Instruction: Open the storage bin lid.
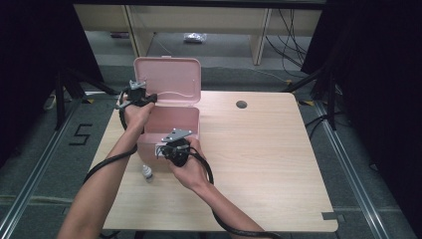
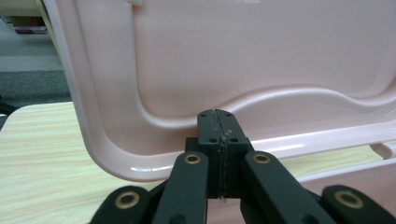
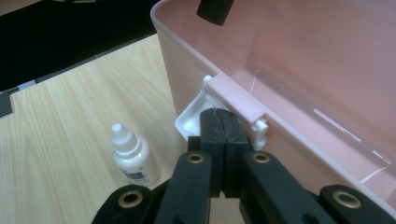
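While my left gripper (image 2: pixel 218 122) rests clenched on nothing against the inner face of the raised lid (image 1: pixel 169 79), my right gripper (image 3: pixel 219 122) sits equally clenched and empty at the white latch (image 3: pixel 198 116) on the front wall of the pink plastic storage box (image 1: pixel 171 124), which stands open at the left of the light wooden table (image 1: pixel 259 159). I judge the step to be bracing the lid and box; the next move calls for either loading the box or easing the lid down. My right gripper view shows the small white dropper bottle (image 3: pixel 133 156) standing upright just beside the box front, and the box's bare interior; my left gripper view gives the lid's moulded underside instead.
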### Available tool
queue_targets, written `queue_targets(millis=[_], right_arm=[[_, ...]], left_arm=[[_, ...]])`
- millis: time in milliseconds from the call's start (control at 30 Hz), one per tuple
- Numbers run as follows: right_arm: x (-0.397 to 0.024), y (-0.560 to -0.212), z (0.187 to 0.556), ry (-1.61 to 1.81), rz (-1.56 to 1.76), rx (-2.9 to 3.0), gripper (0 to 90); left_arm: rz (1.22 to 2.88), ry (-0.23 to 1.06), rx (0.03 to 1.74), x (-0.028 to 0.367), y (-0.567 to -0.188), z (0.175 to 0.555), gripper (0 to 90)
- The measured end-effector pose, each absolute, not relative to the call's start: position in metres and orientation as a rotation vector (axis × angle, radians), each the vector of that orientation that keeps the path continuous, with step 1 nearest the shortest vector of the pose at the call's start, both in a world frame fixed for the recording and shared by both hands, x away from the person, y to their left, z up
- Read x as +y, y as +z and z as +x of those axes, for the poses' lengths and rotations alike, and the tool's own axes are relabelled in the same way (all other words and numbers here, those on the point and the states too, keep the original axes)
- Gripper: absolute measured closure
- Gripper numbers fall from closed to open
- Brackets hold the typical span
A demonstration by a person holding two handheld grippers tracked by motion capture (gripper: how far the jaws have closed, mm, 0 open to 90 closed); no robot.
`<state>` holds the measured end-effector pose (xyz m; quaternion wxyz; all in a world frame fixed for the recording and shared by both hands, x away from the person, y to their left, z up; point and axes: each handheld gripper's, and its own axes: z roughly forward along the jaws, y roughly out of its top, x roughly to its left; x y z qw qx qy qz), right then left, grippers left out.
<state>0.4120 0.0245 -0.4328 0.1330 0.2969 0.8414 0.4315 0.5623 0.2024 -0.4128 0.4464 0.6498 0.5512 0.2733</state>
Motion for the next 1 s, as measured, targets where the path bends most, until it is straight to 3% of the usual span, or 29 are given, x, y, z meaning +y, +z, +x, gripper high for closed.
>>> queue_targets(millis=[633, 1000], right_arm=[[0.025, -0.432, 0.412, 1.245, 0.887, 2.441, 90.0], [0.024, -0.431, 0.412, 1.241, 0.895, 2.447, 90.0]], left_arm=[[1.598, 0.676, 1.315, 0.208, -0.402, 0.544, 87.5], [1.620, 0.679, 1.258, 0.214, -0.391, 0.515, 78.6]])
